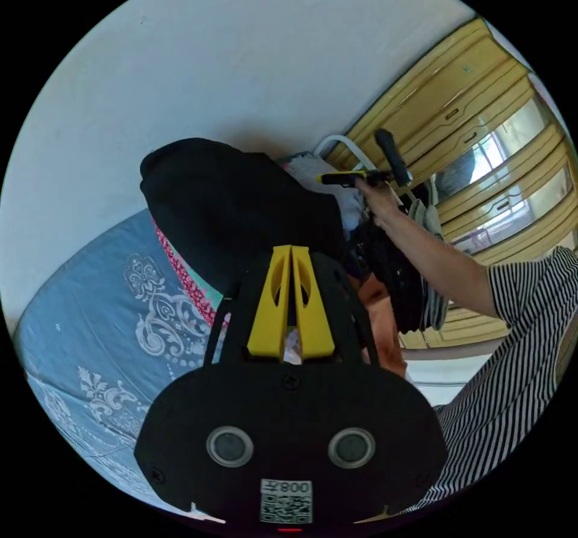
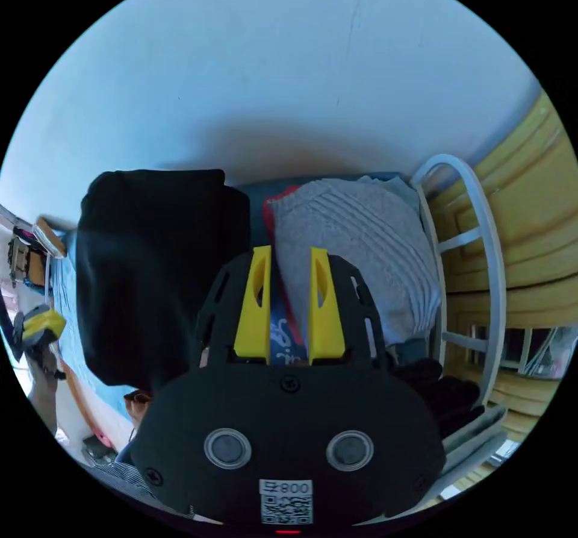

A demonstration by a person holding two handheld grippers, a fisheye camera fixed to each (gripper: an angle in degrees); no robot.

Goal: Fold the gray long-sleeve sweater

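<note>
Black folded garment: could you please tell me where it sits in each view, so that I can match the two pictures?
Left gripper view: the black folded garment lies left of centre, just above that view's own yellow jaws.
Right gripper view: it fills the left-centre, beside the gray sweater, which lies to its right.
Shared landmark: the white metal rail, standing in front of the yellow wooden cabinet.

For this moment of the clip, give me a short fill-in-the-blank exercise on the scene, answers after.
1. In the left gripper view, the left tongs have their yellow jaws ____.
2. In the right gripper view, the right tongs have their jaws ____.
3. Beside the gray sweater sits a pile of ____ fabric.
4. The person's sleeve is ____.

Answers: shut; open; black; striped
</note>
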